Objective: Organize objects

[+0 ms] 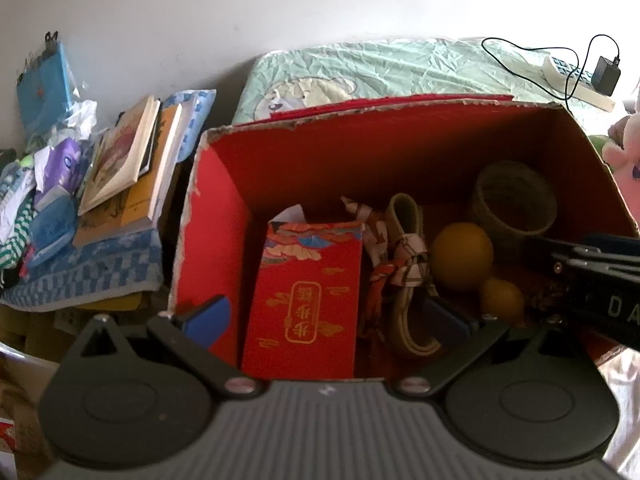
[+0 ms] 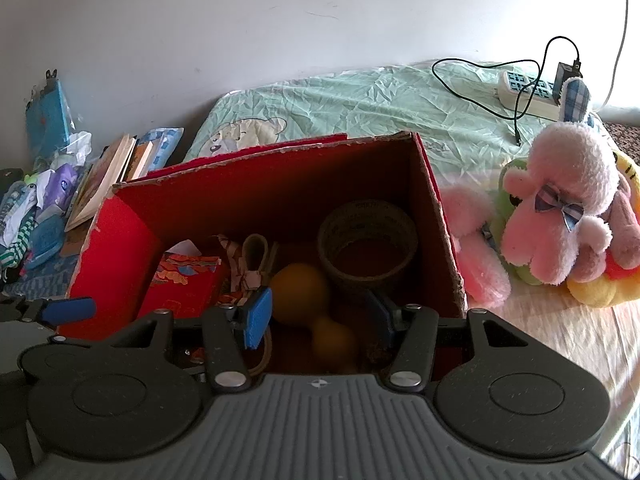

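Red cardboard box (image 1: 224,184) stands open on the bed, top edges torn, green bedsheet (image 2: 360,104) behind it. Inside, from the box's left: a red packet with gold lettering (image 1: 306,300) standing against the left wall, a tan strap with a patterned ribbon knotted round it (image 1: 404,256), a large yellow ball (image 1: 462,254) with a smaller yellow ball (image 1: 502,300) just beside it, and a woven ring-shaped basket (image 1: 514,204) in the far right corner. Left gripper (image 1: 326,318) hangs over the near edge of the box, jaws spread wide with blue pads either side of the red packet, not pressing on it; nothing grasped. Right gripper (image 2: 320,316) hovers over the near right part of the box, jaws likewise released, the yellow balls visible in the gap below them, not touched. In the left wrist view the right gripper's black body enters from the right edge. Outside the box: to its left, a stack of books (image 1: 132,160) on a blue-checked cloth (image 1: 92,272), with crumpled wrappers and small packets beside; to its right, a pink plush dog (image 2: 560,208) among other soft toys, near the box wall. Far back on the sheet, a white power strip (image 2: 524,88) with a black charger and cable.
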